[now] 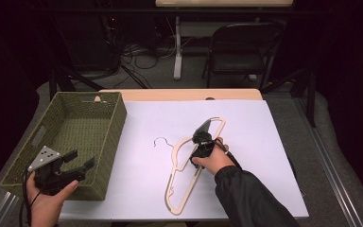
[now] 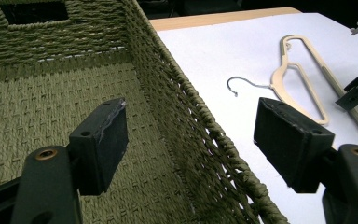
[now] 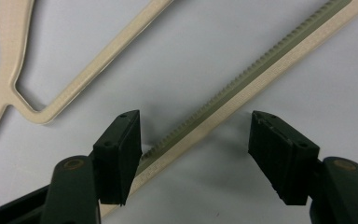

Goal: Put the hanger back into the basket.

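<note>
**Right gripper lined up on hanger bar, left parked over basket**

Table (image 1: 246, 97): covered by a white sheet, which gives a flat, uncluttered surface, so the hanger lies fully flat and is easy to straddle.

Basket (image 1: 114, 124): woven, olive, sits at the table's left edge, open top up. Looks empty inside. Likely the drop target, placed within easy reach of both hands.

Hanger (image 1: 183, 193): cream plastic, flat on the sheet right of the basket and apart from it, metal hook (image 2: 242, 84) pointing toward the basket. Long notched bar runs diagonally from near the person up and away.

Left gripper (image 1: 81, 159): held low over the basket's near right corner, fingers (image 2: 103, 140) spread, nothing between them. In the left gripper view one finger hangs over the basket's inside, the other over the sheet, with the rim between them. Reads as standby or readiness to steady the basket wall.

Right gripper (image 1: 207, 125): tipped down over the hanger, fingers (image 3: 121, 151) spread to either side of the notched bar (image 3: 242, 88). Bar passes close against the left finger, right finger well clear; not pinched yet. My read: pre-grasp, bar picked because it's the straight, thin part that fits the opening. Needs centring before closing, else the bar may skid.
</note>
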Motion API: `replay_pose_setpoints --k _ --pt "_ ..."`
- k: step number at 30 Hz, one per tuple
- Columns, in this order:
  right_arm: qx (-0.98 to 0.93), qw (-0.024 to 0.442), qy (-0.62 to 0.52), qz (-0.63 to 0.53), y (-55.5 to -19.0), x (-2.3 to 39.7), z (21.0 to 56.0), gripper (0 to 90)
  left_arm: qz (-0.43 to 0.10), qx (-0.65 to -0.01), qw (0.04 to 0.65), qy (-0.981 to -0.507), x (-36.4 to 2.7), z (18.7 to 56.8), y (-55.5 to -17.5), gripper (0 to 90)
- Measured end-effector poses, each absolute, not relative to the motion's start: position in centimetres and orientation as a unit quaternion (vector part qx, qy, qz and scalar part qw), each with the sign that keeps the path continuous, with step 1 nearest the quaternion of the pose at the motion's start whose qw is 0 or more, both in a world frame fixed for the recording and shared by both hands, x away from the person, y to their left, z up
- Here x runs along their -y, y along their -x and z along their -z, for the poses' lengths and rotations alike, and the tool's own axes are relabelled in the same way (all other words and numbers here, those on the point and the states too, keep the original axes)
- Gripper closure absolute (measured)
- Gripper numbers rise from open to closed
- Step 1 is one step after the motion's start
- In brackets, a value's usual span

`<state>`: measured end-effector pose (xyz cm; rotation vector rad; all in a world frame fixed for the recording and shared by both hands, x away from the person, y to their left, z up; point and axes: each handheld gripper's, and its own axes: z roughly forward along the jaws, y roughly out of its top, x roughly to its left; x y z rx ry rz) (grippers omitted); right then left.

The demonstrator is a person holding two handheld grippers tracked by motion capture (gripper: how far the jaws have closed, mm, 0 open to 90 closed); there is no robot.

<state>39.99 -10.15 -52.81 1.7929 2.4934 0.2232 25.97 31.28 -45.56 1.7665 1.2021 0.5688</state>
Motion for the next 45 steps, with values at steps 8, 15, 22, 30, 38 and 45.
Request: replay_pose_setpoints --k 8,15,22,30,38,45 --pt "-0.811 0.03 -0.581 -0.064 -40.0 10.0 53.0 36.5 -0.23 -0.484 0.449 -0.715 -31.0 45.6 -25.9 26.0" --pt "-0.809 0.033 -0.583 -0.062 -40.1 10.0 53.0 43.2 -0.228 -0.482 0.449 -0.717 -30.9 45.5 -25.9 26.0" --pt "-0.802 0.038 -0.592 -0.071 -40.0 10.1 53.1 52.4 -0.229 -0.478 0.452 -0.718 -30.7 45.3 -25.8 26.0" --pt "-0.797 0.031 -0.602 -0.047 -40.3 10.8 52.6 64.0 -0.228 -0.477 0.452 -0.719 -30.6 45.3 -25.8 26.0" --pt "-0.79 0.029 -0.611 -0.045 -40.5 11.3 52.6 73.9 -0.225 -0.479 0.45 -0.719 -30.6 45.5 -25.9 26.0" --pt "-0.789 0.021 -0.612 -0.05 -40.5 11.3 52.6 79.5 -0.225 -0.479 0.45 -0.72 -30.5 45.6 -25.9 26.5"
